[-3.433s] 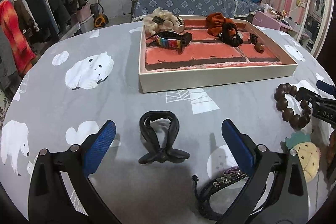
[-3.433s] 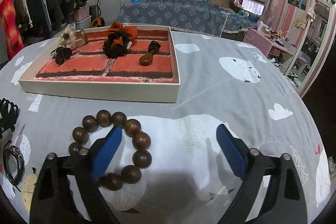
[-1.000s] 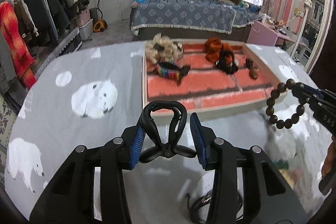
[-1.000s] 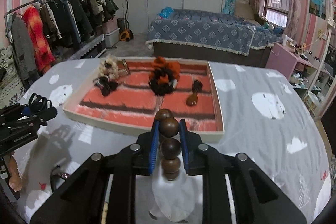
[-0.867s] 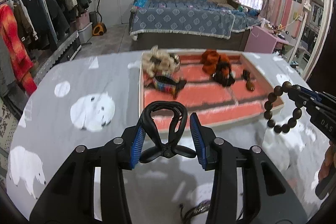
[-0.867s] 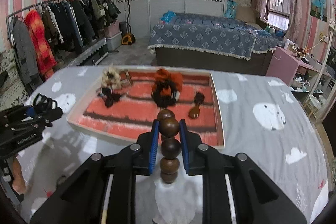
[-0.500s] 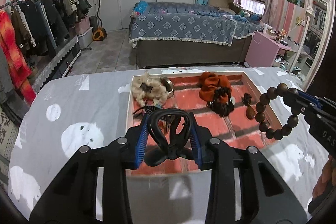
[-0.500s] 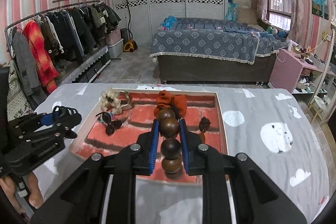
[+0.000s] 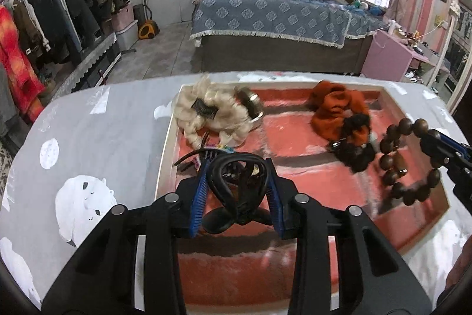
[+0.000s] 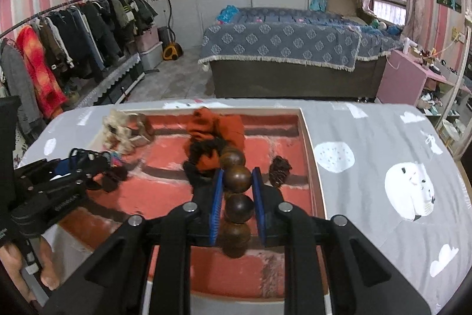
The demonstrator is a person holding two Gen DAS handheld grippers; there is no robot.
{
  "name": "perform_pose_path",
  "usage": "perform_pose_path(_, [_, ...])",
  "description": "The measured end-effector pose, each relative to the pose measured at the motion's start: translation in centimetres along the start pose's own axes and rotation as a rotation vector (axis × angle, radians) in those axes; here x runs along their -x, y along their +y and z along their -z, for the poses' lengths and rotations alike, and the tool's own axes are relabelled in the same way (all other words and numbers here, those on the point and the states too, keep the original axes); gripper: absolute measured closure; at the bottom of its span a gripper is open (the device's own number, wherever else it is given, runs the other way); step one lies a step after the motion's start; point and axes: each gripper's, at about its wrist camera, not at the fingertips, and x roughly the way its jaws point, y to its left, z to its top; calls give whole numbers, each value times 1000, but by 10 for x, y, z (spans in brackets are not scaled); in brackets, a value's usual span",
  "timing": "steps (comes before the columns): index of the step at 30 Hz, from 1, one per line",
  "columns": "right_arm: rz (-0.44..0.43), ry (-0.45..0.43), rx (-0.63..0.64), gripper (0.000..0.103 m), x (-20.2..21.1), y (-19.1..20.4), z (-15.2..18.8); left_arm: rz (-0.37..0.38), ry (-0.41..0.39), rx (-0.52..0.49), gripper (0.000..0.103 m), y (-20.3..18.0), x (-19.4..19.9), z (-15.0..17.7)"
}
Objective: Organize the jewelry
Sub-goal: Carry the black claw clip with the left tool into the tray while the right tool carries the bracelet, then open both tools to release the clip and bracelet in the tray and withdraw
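your left gripper (image 9: 237, 194) is clamped on the black claw hair clip (image 9: 236, 185), blue pads pressing both sides of its loop, jaws narrowed to about the clip's width. a second ago you held that clip over the grey bear-print tablecloth (image 9: 97, 138) in front of the tray; now it hangs above the near left part of the jewelry tray (image 9: 168, 143), over the red lining. 3.4 s ago the clip lay on the cloth between wide-open jaws.

your right gripper (image 10: 236, 197) is closed tight on the wooden bead bracelet (image 10: 236, 179), one bead pinched between the pads, the rest of the loop hanging edge-on below and poking up above. a second ago it was short of the tray's front wall; now the bracelet is over the tray's right half, near the orange scrunchie (image 10: 218, 126) and the small dark brown clip (image 10: 280, 167). in the left wrist view the bracelet (image 9: 398, 161) hangs as an open ring off your right gripper (image 9: 433, 143), just right of the black scrunchie (image 9: 354, 152).

already in the tray, same spots as before: cream scrunchie (image 9: 206, 111) with a metal bangle (image 9: 250, 105) at back left, rainbow hair clip (image 9: 206, 152) mostly hidden behind the held clip. your left gripper (image 10: 76, 158) shows low left in the right view, hand (image 10: 17, 270) gripping its handle.
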Motion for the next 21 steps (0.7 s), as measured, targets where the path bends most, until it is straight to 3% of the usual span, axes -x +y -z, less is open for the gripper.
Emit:
perform_pose_path(10, [73, 67, 12, 83, -26, -16, 7, -11, -5, -17, 67, 8, -12, 5])
perform_pose_path(21, [61, 98, -58, 83, -42, -34, 18, -16, -22, -17, 62, 15, -7, 9])
